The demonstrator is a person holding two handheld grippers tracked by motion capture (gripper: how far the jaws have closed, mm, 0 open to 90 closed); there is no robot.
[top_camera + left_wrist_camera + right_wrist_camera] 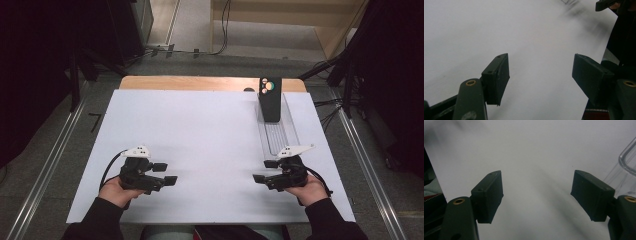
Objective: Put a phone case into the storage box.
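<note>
My left gripper (165, 173) jaws apart, empty, my right gripper (265, 171) jaws apart, empty, just beside clear tray's (292, 131) near end, black box (270, 99) upright in tray's far end.

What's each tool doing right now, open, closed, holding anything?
Left tool: open, holding nothing, above the white sheet.
Right tool: open, holding nothing, beside the clear tray.
</note>
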